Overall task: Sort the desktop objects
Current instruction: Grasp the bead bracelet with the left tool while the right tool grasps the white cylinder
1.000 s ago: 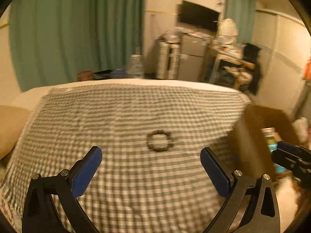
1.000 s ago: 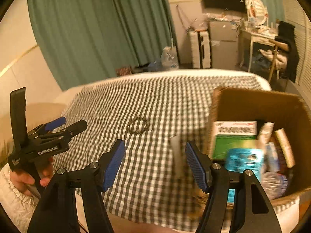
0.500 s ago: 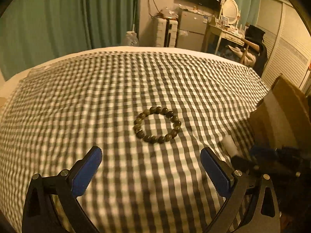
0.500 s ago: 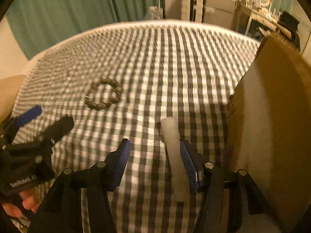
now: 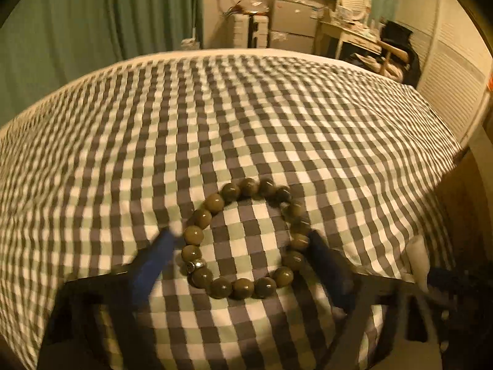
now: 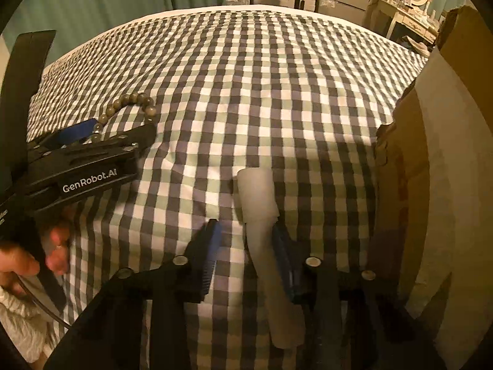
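Both grippers have dropped onto the checked cloth (image 5: 246, 117) — left gripper (image 5: 243, 246) closing round the bead bracelet (image 5: 243, 240), right gripper (image 6: 246, 252) narrowing on the white tube (image 6: 262, 215) beside the cardboard box (image 6: 431, 185) — pickups look imminent

Left claw (image 5: 243, 246) fingers motion-blurred

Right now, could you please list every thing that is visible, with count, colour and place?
bead bracelet: one, olive-brown, lying on the cloth between the left claw's fingers
white tube: one, pale, lying on the cloth beside the box
checked cloth: one, grey and white, covering the surface
cardboard box: one, brown, at the cloth's right edge
left claw: one, black and blue, closing around the bracelet
right claw: one, black and blue, closing around the tube
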A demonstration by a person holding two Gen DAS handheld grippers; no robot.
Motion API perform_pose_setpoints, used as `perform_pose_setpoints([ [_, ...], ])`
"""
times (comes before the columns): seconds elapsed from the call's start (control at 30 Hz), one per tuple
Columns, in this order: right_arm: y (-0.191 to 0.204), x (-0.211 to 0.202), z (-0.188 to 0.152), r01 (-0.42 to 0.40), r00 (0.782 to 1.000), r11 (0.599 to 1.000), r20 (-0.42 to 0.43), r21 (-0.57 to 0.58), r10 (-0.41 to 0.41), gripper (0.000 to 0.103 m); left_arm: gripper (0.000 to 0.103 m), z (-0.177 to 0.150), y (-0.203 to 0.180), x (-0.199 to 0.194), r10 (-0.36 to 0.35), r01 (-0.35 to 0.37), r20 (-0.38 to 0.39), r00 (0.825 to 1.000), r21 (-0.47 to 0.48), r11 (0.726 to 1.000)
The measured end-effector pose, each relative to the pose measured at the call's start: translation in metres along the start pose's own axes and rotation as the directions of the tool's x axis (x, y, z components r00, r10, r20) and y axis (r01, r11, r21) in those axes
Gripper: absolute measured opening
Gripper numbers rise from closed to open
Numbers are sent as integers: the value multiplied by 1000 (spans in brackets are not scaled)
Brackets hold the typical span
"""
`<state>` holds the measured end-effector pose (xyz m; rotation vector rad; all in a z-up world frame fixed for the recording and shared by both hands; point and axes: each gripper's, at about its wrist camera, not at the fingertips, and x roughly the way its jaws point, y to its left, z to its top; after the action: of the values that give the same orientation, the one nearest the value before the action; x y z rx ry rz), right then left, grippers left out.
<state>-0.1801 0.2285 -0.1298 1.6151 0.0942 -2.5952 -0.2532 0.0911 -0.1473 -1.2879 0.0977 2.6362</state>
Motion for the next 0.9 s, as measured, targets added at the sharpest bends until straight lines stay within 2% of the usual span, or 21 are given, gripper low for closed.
perform_pose_setpoints([
  [0.03,1,2,0,2,1000,1000,0,-2,-2,28,50,0,0,-3,-5,5,7,1000,5,1000],
  [0.13,3,-4,-3,9,1000,1000,8,-3,-9,15,23,-1,9,-14,-34,34,7,999,-16,999],
  [0.17,4,-8,-5,-2,1000,1000,12,-6,2,10,23,-3,13,-17,-45,45,4,999,-34,998],
  [0.27,4,-36,-7,-38,997,999,65,-27,39,8,23,-10,22,-33,-52,51,-5,999,-61,997],
  [0.3,5,-46,-6,-77,993,997,87,-27,79,7,23,-15,24,-41,-54,54,-2,999,-62,997],
  [0.33,6,-57,-5,-121,986,992,110,-22,123,0,23,-20,26,-49,-57,57,0,998,-63,996],
  [0.43,15,-80,-2,-164,974,986,157,-18,165,0,23,-33,31,-76,-60,60,2,998,-54,997],
  [0.5,21,-99,-2,-204,961,979,184,-26,205,0,1,-40,32,-101,-67,68,28,997,-54,996],
  [0.6,24,-123,-5,-236,949,971,204,-47,240,0,1,-43,35,-138,-79,85,75,994,-75,994],
  [0.67,22,-131,-8,-236,947,970,210,-52,241,0,1,-44,33,-157,-90,98,102,991,-75,992],
  [0.77,20,-134,-17,-255,949,964,174,-71,263,1,1,-49,31,-176,-80,89,122,989,-72,993],
  [0.9,33,-121,-27,-188,968,977,151,-103,202,6,5,-66,30,-179,-71,80,90,993,-96,992],
])
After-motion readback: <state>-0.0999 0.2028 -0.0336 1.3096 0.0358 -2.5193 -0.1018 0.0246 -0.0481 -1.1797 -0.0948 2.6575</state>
